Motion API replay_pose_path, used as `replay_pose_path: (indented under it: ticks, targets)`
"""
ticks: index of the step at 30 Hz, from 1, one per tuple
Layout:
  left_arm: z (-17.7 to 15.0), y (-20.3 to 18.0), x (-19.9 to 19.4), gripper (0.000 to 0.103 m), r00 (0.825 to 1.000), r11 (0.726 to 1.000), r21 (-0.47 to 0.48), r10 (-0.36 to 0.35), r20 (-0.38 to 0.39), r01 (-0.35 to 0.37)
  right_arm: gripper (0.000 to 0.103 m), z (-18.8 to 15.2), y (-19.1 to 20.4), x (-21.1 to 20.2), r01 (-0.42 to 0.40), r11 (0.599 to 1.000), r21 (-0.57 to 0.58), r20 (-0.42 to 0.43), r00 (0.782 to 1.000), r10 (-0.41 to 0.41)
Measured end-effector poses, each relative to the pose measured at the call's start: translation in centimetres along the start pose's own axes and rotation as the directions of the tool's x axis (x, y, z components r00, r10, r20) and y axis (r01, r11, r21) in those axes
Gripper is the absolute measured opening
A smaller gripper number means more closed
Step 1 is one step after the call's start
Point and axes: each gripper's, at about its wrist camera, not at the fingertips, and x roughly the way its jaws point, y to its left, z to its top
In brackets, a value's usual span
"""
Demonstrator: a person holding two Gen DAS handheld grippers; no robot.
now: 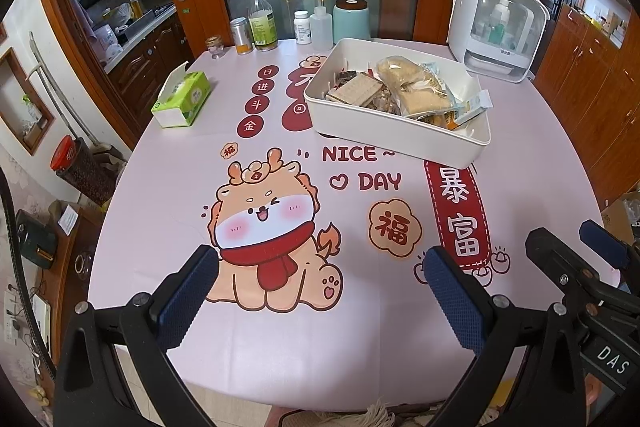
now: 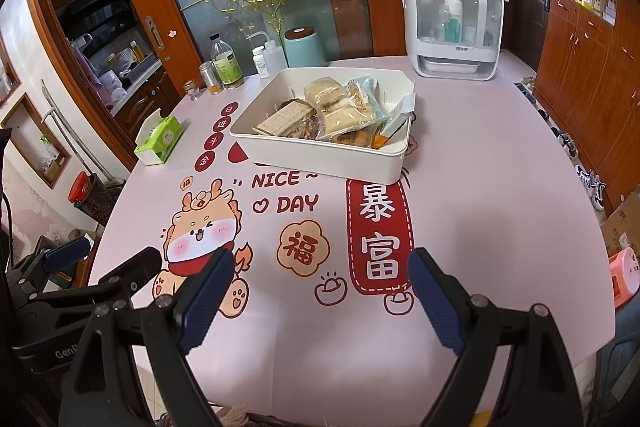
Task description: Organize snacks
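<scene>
The snacks (image 1: 404, 93) lie heaped in the white bin (image 1: 384, 143) at the far middle of the table (image 1: 160, 187); no loose packet shows on the cloth. Both claws hover low at the near edge, well apart from the bin: the left gripper (image 1: 320, 267) and the right gripper (image 2: 320, 271) each gape wide, holding nothing. The task looks nearly done. If tidying goes on, come in from above, take 1 packet by a flat edge, and leave the bin unmoved.
</scene>
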Motion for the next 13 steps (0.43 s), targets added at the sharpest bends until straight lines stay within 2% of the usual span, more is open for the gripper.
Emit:
replay_pose_path:
  ticks: [13]
  targets:
    - [-1.0,0.4,0.3,0.102,1.000,1.000,0.001,-0.002,-0.022,0.002,0.089,-0.3,0.0,0.1,0.002,1.000,0.002,-0.007,1.000,-0.002]
